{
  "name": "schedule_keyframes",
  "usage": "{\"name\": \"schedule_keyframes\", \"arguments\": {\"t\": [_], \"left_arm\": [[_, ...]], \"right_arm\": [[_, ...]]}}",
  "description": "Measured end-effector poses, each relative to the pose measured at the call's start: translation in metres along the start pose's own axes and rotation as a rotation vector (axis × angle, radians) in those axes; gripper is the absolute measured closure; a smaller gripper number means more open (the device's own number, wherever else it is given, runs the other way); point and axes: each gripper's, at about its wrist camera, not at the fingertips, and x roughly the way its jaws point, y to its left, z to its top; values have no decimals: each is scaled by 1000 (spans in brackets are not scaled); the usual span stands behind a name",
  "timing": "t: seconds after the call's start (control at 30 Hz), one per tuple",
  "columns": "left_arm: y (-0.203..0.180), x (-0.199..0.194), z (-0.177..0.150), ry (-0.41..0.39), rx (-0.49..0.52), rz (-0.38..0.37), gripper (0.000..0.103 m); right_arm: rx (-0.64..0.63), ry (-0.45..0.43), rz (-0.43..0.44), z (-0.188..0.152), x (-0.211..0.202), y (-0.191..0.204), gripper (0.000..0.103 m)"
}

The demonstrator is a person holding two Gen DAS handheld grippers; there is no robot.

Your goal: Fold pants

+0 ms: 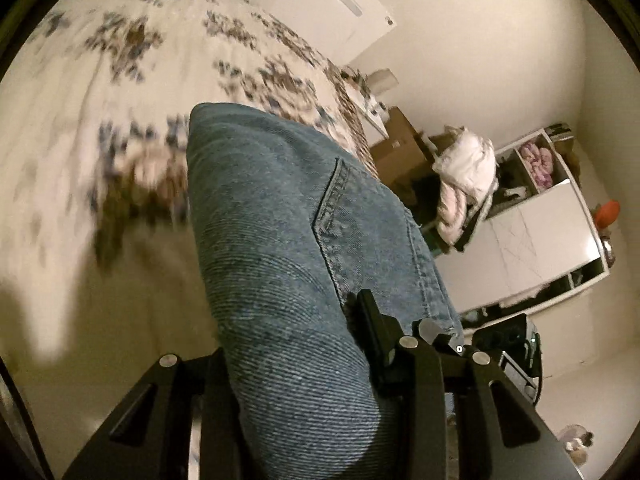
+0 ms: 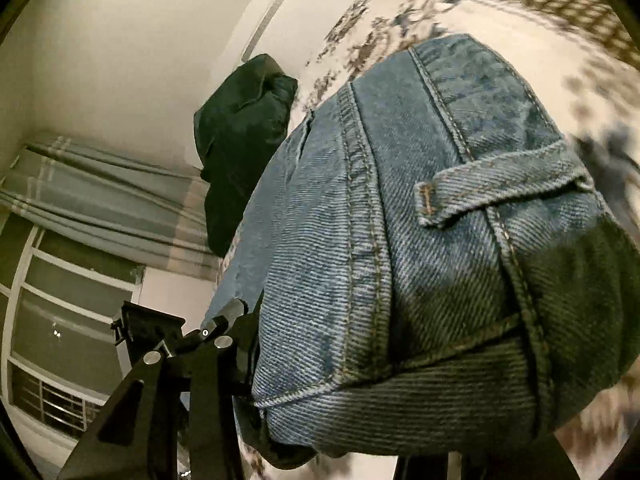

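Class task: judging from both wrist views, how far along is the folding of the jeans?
Done: apparently at least one fold, since the jeans look bunched in layers. In hand: left gripper and right gripper both clamp denim above the floral bedspread. Left: laying them down flat.

Denim jeans (image 1: 288, 264) bury both grippers' jaws, and motion blur smears the floral bedspread (image 1: 100, 92) pattern.

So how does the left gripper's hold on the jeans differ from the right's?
The left gripper clamps plain denim of the jeans near a pocket seam; the right gripper clamps the thick waistband end by a belt loop. Both are shut on the jeans above the floral bedspread.
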Motion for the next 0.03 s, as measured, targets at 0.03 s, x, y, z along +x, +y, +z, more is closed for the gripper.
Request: {"name": "schedule_keyframes", "arguments": {"t": [0.03], "left_arm": [[11, 7, 9, 4, 5, 2, 71]], "right_arm": [[1, -5, 4, 16, 22, -5, 57]]}}
